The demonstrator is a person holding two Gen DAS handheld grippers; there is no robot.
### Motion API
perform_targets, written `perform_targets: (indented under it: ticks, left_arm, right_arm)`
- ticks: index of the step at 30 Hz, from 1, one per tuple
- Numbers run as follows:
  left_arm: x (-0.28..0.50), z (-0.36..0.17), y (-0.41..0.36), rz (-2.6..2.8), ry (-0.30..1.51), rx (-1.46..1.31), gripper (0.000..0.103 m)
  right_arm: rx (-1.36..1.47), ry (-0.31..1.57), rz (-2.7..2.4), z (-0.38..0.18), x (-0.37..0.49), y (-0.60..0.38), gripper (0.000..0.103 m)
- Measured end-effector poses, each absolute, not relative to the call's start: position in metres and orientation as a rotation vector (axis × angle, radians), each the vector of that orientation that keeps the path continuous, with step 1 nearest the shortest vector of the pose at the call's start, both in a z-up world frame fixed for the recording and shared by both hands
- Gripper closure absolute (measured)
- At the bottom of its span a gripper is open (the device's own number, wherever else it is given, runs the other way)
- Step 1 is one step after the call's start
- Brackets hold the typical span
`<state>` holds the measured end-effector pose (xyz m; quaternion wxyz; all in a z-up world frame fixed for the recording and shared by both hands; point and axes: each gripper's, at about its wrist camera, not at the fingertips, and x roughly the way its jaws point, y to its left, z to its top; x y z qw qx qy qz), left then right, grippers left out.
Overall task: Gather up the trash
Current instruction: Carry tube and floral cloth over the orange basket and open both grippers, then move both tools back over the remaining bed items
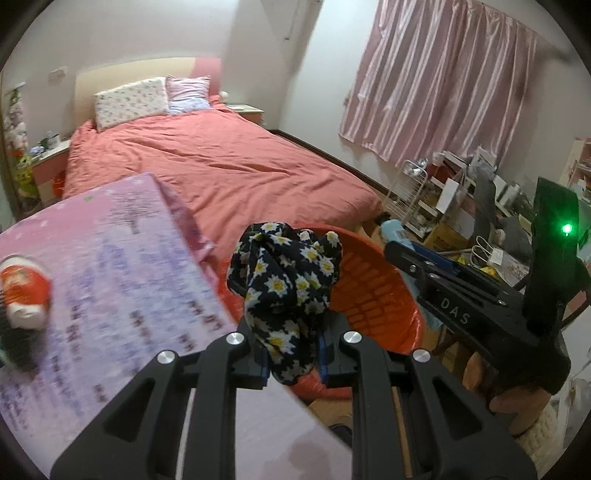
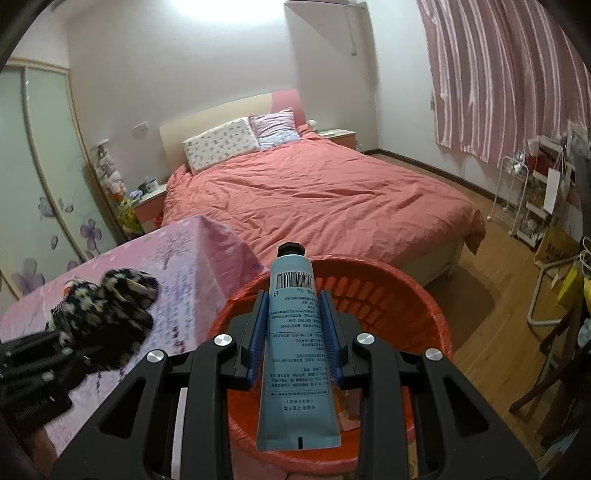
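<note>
Blue tube (image 2: pixel 295 347) clamped in right tool (image 2: pixel 294 343), above orange bin (image 2: pixel 417 310)

Dim indoor bedroom, two fisheye views with dark rounded corners.
A blown-out ceiling glare (image 2: pixel 225 11) lights the right view; the pink printed tablecloth (image 1: pixel 110 266) smears with motion blur, and straight pink striped curtains (image 2: pixel 509 74) bow near the edges.
</note>
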<state>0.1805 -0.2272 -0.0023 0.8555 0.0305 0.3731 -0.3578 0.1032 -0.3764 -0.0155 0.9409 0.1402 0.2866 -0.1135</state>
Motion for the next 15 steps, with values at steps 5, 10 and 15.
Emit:
perform_targets:
  ticks: [5, 10, 15]
  left_arm:
    - [0.196, -0.028, -0.267, -0.762, 0.818, 0.11, 0.063]
    - [0.208, -0.051, -0.272, -0.724, 0.862, 0.132, 0.043]
    - [0.209, -0.057, -0.242, -0.667, 0.854, 0.153, 0.031]
  right_arm:
    - [0.353, 0.576, -0.236, -0.027, 0.109, -0.403, 0.072]
    - [0.364, 0.572, -0.26, -0.037, 0.105, -0.411, 0.042]
    - [0.337, 0.598, -0.31, -0.043, 0.104, -0.403, 0.025]
